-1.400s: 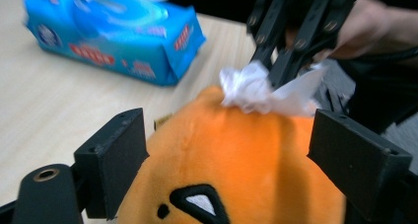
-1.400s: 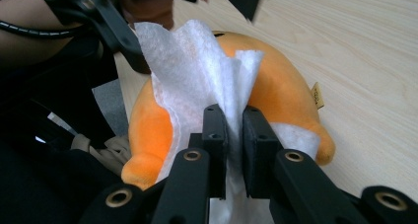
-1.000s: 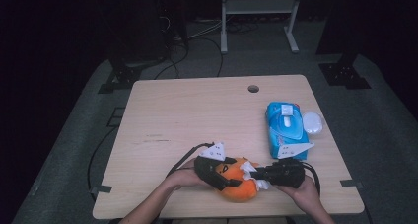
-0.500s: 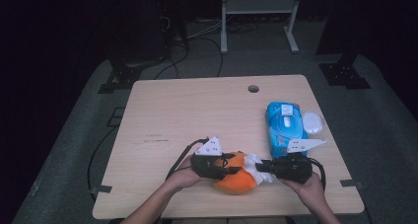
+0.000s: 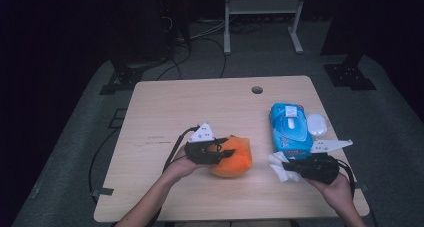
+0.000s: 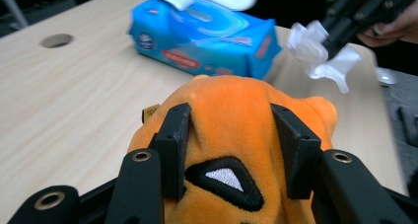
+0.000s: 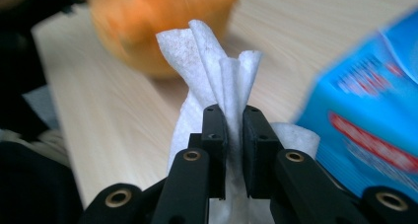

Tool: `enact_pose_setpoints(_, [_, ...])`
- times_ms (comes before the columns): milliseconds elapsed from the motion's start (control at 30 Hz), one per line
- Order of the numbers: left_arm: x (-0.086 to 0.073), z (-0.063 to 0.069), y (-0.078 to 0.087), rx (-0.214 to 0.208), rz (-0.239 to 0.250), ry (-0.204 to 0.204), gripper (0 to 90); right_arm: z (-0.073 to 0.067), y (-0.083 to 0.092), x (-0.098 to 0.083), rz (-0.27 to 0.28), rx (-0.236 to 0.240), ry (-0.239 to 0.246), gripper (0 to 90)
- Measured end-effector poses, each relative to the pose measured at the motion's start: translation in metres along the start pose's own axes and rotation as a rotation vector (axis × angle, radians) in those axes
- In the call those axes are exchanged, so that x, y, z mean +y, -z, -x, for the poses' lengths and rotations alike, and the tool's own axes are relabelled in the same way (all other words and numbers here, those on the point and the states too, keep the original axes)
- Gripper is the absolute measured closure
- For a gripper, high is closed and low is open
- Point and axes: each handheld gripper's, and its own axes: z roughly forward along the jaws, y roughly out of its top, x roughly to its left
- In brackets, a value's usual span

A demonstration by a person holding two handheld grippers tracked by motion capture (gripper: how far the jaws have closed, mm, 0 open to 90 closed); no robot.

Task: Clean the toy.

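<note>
Grippers have parted since before: left gripper (image 5: 226, 154) has just clamped the toy (image 5: 235, 159), right gripper (image 5: 286, 167) (pinching wipe (image 5: 278, 166)) moved toward the table's (image 5: 165, 112) right edge.

Lower centre: left gripper (image 5: 222, 154) clamped on orange plush toy (image 5: 232, 157). Lower right: right gripper (image 5: 287, 168) pinching white wipe (image 5: 278, 166), just below blue wipe pack (image 5: 289, 129).

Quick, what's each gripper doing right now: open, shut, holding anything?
Left gripper: jaws shut on the orange plush toy.
Right gripper: jaws shut on a white wipe.
</note>
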Motion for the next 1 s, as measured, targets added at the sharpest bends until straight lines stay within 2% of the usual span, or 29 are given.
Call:
enact_pose_setpoints(100, [0.001,-0.007,-0.001,0.018,0.012,0.017,54.3,0.008,0.001,-0.008,-0.012,-0.021,-0.022,80.6])
enact_pose_setpoints(133, [0.001,-0.013,-0.002,0.033,0.018,0.022,54.3,0.013,0.001,-0.013,-0.022,-0.046,-0.029,80.5])
enact_pose_setpoints(167, [0.001,-0.013,-0.002,0.033,0.018,0.022,54.3,0.016,0.002,-0.015,-0.023,-0.053,-0.033,80.2])
enact_pose_setpoints(200, [0.001,-0.019,-0.004,0.061,0.014,0.017,54.3,0.017,0.002,-0.016,-0.025,-0.062,-0.034,79.9])
enact_pose_setpoints(300, [-0.004,-0.026,-0.01,0.092,0.002,0.026,54.0,0.02,0.0,-0.018,-0.044,-0.089,-0.023,78.7])
enact_pose_setpoints(400, [-0.013,-0.031,-0.016,0.101,-0.003,0.046,52.9,0.02,-0.003,-0.019,-0.068,-0.114,-0.014,74.5])
enact_pose_setpoints(500, [-0.014,-0.032,-0.016,0.1,0.006,0.054,52.0,0.021,-0.004,-0.021,-0.067,-0.111,-0.016,73.7])
enact_pose_setpoints(700, [-0.013,-0.03,-0.016,0.093,0.0,0.04,45.4,0.018,-0.003,-0.018,-0.023,-0.071,-0.016,64.5])
enact_pose_setpoints(833, [-0.012,-0.032,-0.012,0.086,0.004,0.051,40.8,0.017,0.0,-0.013,0.012,-0.046,-0.019,60.9])
enact_pose_setpoints(1000, [-0.008,-0.031,-0.004,0.081,0.021,0.05,38.8,0.012,0.0,-0.008,0.021,-0.04,-0.004,59.1])
